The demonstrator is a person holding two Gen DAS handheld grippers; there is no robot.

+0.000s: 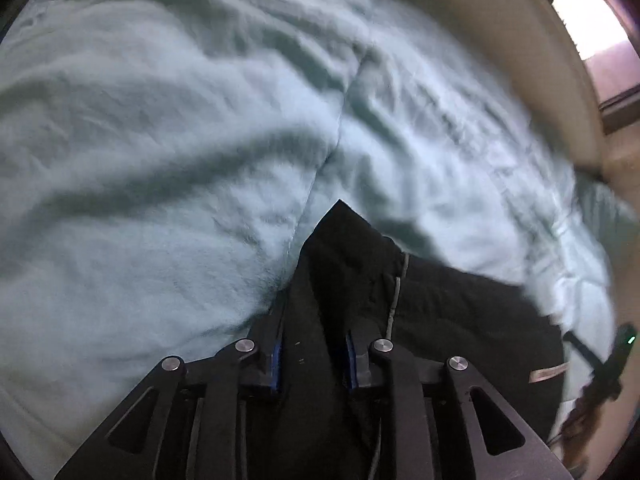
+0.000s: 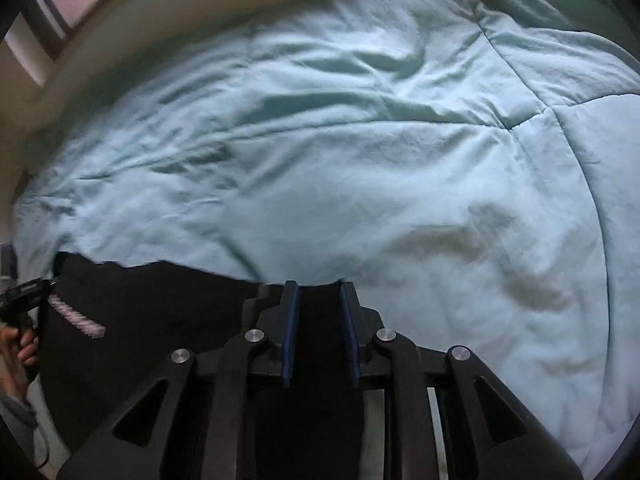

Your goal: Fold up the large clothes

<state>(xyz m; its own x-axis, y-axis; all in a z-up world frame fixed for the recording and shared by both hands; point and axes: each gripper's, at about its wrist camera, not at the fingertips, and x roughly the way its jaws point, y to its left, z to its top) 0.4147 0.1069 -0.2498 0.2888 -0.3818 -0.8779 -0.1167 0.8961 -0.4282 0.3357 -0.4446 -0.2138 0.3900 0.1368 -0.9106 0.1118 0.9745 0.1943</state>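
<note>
2 claws, the left gripper [image 1: 312,354] and the right gripper [image 2: 319,334], each clamp black fabric of the dark garment [image 1: 440,312] between their pads, likely stretching one edge taut above the pale quilt [image 2: 360,160] ahead for folding.

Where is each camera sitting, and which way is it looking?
Left wrist view: sits on the left gripper, looking down along its fingers at the black garment pinched between them, on the mint quilt; the other gripper shows at the right edge.
Right wrist view: sits on the right gripper, looking down at the garment's edge between its fingers; a hand holding the other gripper shows far left.
Both share: garment, quilt, window.
</note>
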